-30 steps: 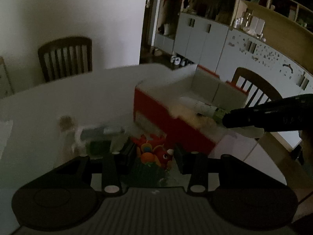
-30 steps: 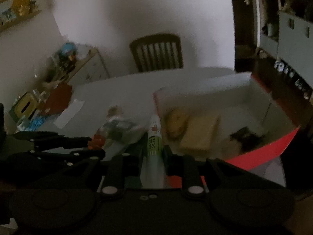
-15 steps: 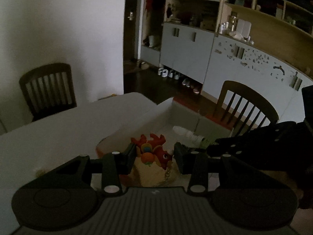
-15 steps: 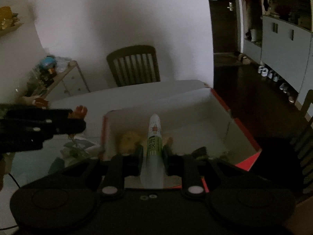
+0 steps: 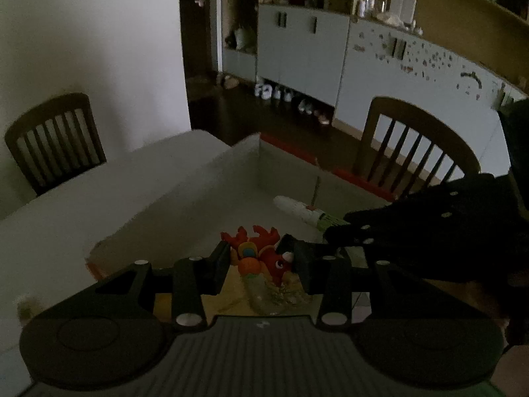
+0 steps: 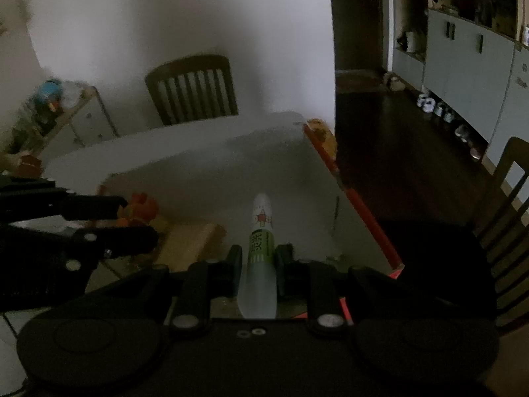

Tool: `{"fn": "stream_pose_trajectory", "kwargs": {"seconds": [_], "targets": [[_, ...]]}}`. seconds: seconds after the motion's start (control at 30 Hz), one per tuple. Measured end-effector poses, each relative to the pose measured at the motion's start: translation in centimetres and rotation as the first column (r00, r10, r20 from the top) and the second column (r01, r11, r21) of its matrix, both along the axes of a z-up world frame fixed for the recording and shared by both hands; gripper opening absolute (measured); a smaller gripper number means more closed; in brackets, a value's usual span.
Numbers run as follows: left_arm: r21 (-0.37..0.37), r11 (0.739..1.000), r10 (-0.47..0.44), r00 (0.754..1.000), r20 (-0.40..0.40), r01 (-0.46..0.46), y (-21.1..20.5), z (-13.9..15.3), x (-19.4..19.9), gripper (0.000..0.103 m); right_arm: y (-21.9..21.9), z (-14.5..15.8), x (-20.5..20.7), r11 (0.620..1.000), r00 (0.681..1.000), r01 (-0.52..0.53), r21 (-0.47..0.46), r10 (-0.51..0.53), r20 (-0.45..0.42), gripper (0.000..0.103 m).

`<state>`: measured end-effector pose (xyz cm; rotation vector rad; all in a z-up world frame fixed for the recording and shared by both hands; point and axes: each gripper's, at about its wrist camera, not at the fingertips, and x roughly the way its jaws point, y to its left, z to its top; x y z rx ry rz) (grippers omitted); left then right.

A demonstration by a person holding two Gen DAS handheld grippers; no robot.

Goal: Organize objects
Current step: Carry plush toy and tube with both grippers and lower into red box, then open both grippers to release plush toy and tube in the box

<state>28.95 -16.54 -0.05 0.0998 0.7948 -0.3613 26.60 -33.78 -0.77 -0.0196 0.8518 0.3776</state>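
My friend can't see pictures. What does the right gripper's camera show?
The right gripper holds a white tube with a green label over an open red box. On the left, the left gripper holds a red toy.

The left gripper (image 5: 256, 258) points forward and a little down; its two black fingers (image 5: 220, 259) stand close together and press a red toy figure (image 5: 264, 254) between their pads; in the right wrist view this gripper comes in from the left edge, its fingers level and one above the other. The right gripper (image 6: 258, 258) also points forward and down; its fingers (image 6: 234, 259) are closed on a white and green tube (image 6: 261, 231), which sticks out ahead between them; in the left wrist view it enters from the right side, just beside the left gripper.
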Motion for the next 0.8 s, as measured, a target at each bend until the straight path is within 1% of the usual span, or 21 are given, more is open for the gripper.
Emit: {"fn": "stream_pose_trajectory", "kwargs": {"seconds": [0.13,0.17,0.23,0.43,0.5,0.67,0.8], "targets": [[0.024,1.0,-0.008,0.999,-0.042,0.009,-1.2,-1.6,1.1,0.041,-0.1,-1.3,0.7,1.0,0.999,-0.02,-0.011,0.019,-0.029,0.02],[0.03,0.999,-0.01,0.998,-0.057,0.011,-1.3,-2.1,1.4,0.041,0.0,-1.5,0.9,1.0,0.999,-0.022,-0.015,0.021,-0.035,0.017],[0.041,0.999,-0.006,0.996,-0.086,0.01,-1.5,-3.1,1.9,0.041,-0.1,-2.0,1.7,1.0,0.998,-0.026,-0.01,0.026,-0.049,0.017],[0.084,0.996,-0.006,0.987,-0.158,0.02,-2.0,-5.7,3.0,0.041,0.5,-2.8,2.8,0.998,0.996,-0.046,-0.051,0.042,-0.073,0.017],[0.078,0.997,-0.012,0.984,-0.177,0.026,-2.2,-6.2,3.3,0.041,0.5,-3.0,3.1,0.997,0.996,-0.052,-0.06,0.047,-0.077,0.017],[0.095,0.995,-0.012,0.977,-0.211,0.033,-2.6,-7.1,4.1,0.041,0.8,-3.6,3.6,0.995,0.994,-0.072,-0.072,0.066,-0.087,0.017],[0.09,0.996,-0.002,0.973,-0.233,0.024,-2.6,-7.6,4.7,0.042,0.3,-3.5,3.8,0.996,0.993,-0.074,-0.046,0.07,-0.093,0.018]]}}
